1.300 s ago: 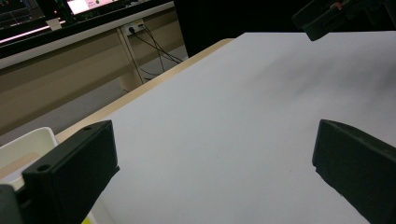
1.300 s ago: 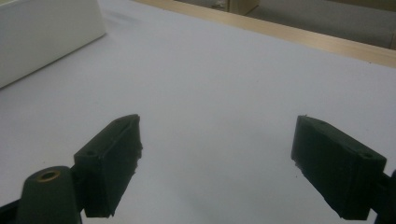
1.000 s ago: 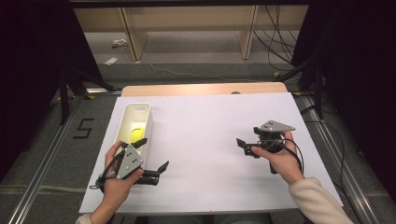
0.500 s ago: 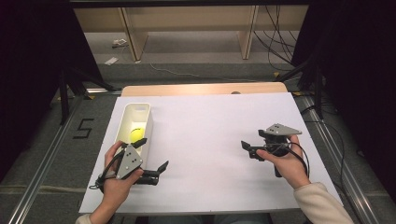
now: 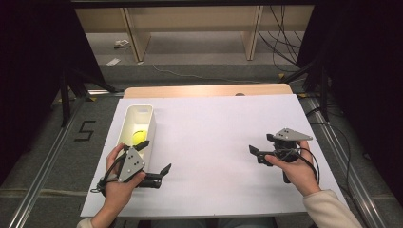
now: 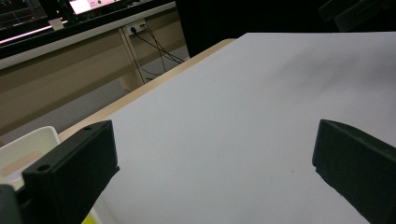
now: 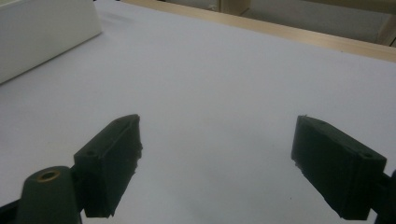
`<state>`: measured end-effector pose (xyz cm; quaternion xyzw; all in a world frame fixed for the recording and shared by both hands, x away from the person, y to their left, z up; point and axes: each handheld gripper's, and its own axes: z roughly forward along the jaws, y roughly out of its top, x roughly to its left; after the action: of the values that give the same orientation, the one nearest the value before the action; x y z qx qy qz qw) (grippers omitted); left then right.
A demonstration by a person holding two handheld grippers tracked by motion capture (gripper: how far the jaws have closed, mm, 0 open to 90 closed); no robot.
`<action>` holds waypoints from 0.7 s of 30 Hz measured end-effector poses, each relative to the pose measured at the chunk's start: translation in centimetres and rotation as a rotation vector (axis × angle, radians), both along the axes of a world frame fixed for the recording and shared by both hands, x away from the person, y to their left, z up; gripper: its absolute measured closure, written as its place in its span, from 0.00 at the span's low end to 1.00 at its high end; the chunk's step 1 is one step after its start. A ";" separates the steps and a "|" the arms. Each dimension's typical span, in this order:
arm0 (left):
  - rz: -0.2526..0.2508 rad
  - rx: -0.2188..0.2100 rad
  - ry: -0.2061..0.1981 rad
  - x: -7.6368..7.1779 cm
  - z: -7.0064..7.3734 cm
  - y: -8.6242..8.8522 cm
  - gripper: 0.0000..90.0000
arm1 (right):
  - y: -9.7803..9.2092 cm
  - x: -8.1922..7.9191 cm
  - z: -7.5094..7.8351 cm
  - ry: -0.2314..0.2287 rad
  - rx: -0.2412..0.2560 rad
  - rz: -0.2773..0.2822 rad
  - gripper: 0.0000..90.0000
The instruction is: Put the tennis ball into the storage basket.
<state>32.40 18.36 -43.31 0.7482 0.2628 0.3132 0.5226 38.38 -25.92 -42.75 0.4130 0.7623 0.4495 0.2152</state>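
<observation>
left tongs (image 5: 153,159) released; beside bin (image 5: 143,112) holding ball (image 5: 139,138) | right tongs (image 5: 261,147) released

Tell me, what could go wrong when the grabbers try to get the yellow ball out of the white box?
The ball sits deep in the narrow box, so the open left gripper might bump a wall and tip or push it. The round ball could slip from the jaws and roll off the table.

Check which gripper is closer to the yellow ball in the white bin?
Left. The left gripper sits right beside the near end of the white bin holding the yellow ball. The right gripper is far across the white table cover, jaws open.
</observation>
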 end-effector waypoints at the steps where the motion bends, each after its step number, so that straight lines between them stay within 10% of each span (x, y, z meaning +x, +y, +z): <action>1: 0.000 0.001 0.000 0.0 0.0 0.0 0.00 | 0.0 -0.1 0.0 0.004 0.001 -0.002 0.19; 21: -0.001 -0.001 0.002 0.0 0.0 0.1 0.00 | -0.7 -1.2 -0.4 -0.015 0.001 0.000 0.19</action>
<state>32.42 18.41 -43.32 0.7484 0.2628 0.3121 0.5229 37.13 -26.63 -43.19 0.4097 0.7605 0.4527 0.2208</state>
